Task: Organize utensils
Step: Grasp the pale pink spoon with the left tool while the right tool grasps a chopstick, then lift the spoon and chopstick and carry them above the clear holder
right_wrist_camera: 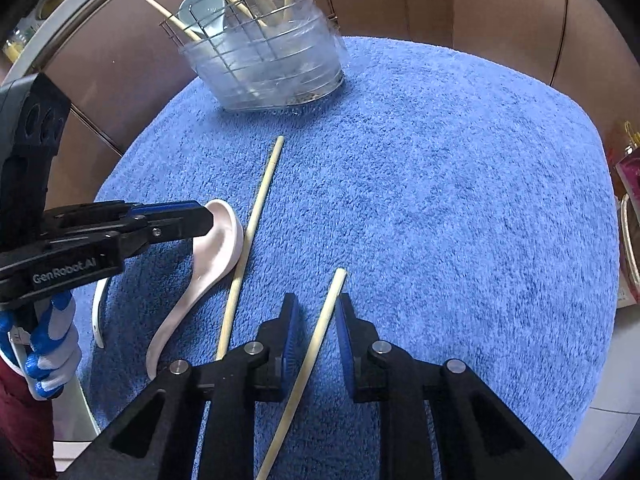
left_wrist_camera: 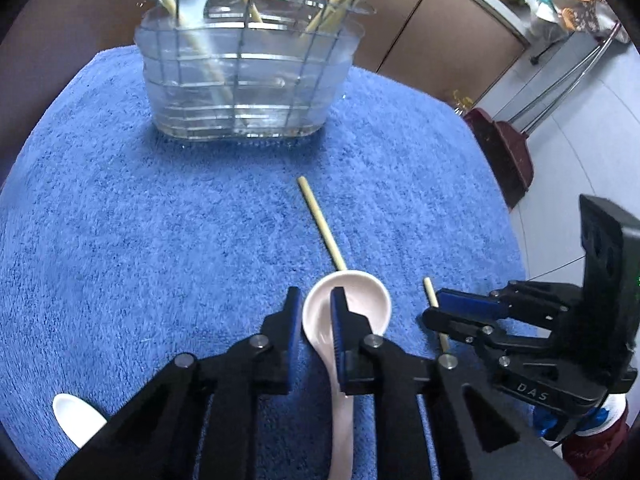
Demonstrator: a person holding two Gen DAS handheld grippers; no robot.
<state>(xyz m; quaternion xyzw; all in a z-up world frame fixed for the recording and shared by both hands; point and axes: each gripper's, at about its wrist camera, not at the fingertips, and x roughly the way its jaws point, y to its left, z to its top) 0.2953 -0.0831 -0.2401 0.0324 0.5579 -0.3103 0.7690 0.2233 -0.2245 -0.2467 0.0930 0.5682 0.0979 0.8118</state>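
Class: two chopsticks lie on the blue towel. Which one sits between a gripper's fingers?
The shorter-looking chopstick, between the right gripper fingers; the other chopstick lies free beside the pink spoon.

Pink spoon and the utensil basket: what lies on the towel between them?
One loose chopstick, running from beside the pink spoon toward the utensil basket; otherwise bare blue towel. The right wrist view shows it best.
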